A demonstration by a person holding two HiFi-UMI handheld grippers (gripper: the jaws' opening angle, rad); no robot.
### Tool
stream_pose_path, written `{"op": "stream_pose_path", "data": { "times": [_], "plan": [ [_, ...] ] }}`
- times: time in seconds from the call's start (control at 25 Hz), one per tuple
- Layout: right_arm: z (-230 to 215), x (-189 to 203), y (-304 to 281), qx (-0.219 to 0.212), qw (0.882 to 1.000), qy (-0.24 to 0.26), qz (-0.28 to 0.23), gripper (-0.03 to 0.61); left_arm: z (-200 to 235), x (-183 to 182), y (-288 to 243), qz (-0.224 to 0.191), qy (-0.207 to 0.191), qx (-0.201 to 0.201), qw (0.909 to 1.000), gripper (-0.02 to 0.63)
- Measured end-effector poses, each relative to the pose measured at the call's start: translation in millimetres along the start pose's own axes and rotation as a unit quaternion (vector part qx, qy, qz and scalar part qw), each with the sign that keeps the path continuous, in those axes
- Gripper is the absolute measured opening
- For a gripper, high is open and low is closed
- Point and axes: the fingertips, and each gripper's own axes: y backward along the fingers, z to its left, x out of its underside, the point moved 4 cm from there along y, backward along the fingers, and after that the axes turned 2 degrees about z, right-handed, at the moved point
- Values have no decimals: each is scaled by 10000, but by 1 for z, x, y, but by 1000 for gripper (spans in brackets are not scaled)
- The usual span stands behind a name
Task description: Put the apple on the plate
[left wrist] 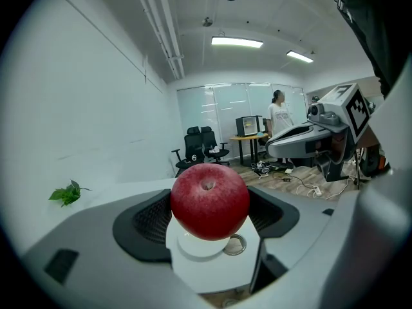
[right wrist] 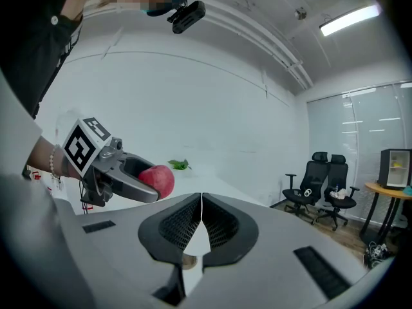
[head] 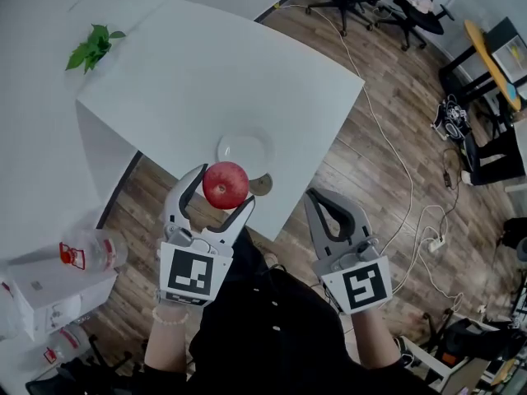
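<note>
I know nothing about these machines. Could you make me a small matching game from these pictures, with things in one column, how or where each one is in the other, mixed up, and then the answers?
Things:
1. apple
2. plate
3. right gripper
4. leafy sprig

States:
A. shut, nothing between its jaws
B. green, lying well apart from the rest
C. red, clamped in the left gripper
D. white, empty, near the table edge

Pairs: 1-C, 2-D, 3-A, 4-B
</note>
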Motion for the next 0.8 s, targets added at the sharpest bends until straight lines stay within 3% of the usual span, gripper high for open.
{"op": "stream_pose_path", "data": {
  "times": [0.8],
  "plan": [
    [-25,23,-39,313,9980,-250,496,42,31,58,-98,386,186,439,9981,373]
  ]
}}
